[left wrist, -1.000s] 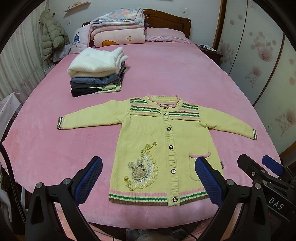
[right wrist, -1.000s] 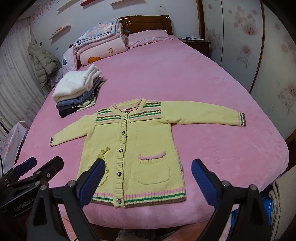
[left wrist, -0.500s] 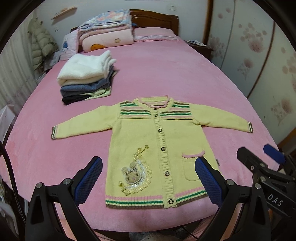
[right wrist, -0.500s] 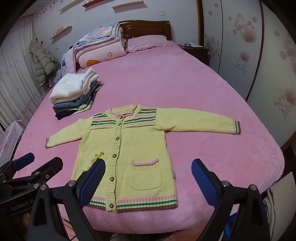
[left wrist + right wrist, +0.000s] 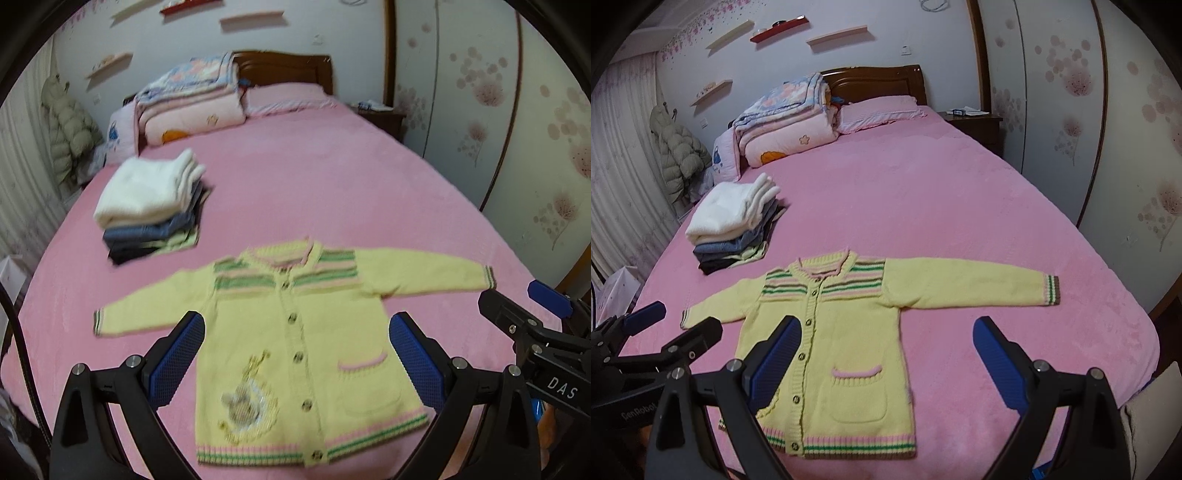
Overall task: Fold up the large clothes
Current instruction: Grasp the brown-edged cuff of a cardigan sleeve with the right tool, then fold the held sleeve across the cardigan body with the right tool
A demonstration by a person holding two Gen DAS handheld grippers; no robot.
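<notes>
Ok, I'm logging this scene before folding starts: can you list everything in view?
cardigan: one, yellow with striped yoke, flat and buttoned on the near bed
bed: one, pink cover
folded clothes pile: one, white on top of blue and dark items, left of the cardigan's collar
quilts: one stack, pink and floral, at the headboard
pillow: one, pink, beside the quilts
puffer jacket: one, grey-green, hanging left
nightstand: one, dark wood, right of the bed
left claw: open, above the cardigan
right claw: open, above the cardigan
</notes>
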